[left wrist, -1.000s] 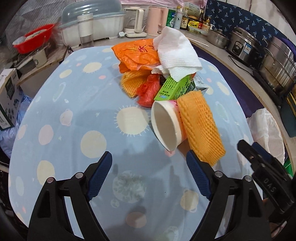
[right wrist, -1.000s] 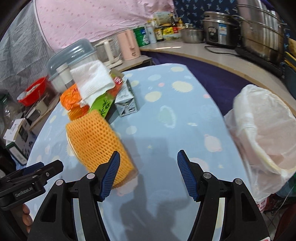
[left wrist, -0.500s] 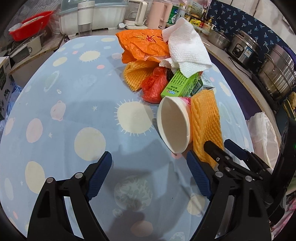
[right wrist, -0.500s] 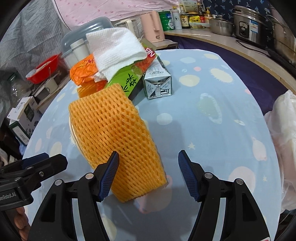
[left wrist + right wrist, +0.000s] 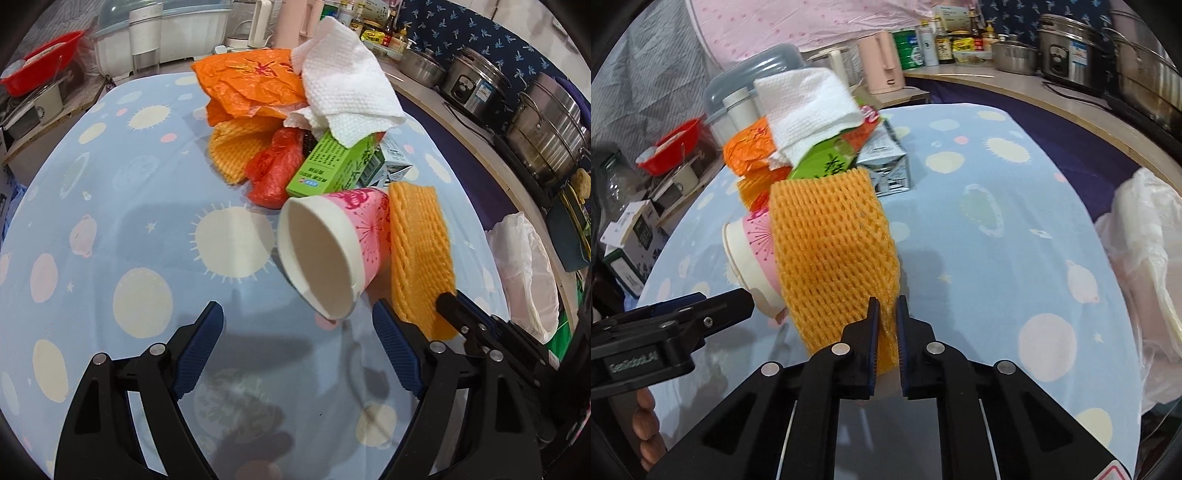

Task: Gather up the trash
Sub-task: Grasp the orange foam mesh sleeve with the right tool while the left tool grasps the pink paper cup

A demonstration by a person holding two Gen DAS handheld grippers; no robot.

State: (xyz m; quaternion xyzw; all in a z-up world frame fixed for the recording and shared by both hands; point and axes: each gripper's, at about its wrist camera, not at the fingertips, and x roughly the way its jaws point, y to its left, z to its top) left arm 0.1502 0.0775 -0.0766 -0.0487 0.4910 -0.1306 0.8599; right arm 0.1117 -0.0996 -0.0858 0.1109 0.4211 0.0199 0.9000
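The table [image 5: 110,221] is big and round, with a blue cloth full of suns and dots. All the trash sits in one heap near the far middle, so it is easy to reach from this side.

A bin with a white bag [image 5: 1145,266] waits off the table's right edge, close to the right gripper. That is likely where the trash should go.

On top of the heap lies a white paper towel [image 5: 343,88], resting on an orange bag [image 5: 251,85] and a green box [image 5: 332,166].

In front of the heap lies an orange foam net [image 5: 831,236]. It leans against a pink paper cup [image 5: 332,251] that lies on its side with its mouth facing this way.

The right gripper [image 5: 886,332] has its fingers pressed on the near end of the foam net, pinching it. It grabs the end because that part sticks out and is soft.

The left gripper [image 5: 295,350] has its fingers spread wide and holds nothing. It hangs just in front of the cup, perhaps ready to take it.
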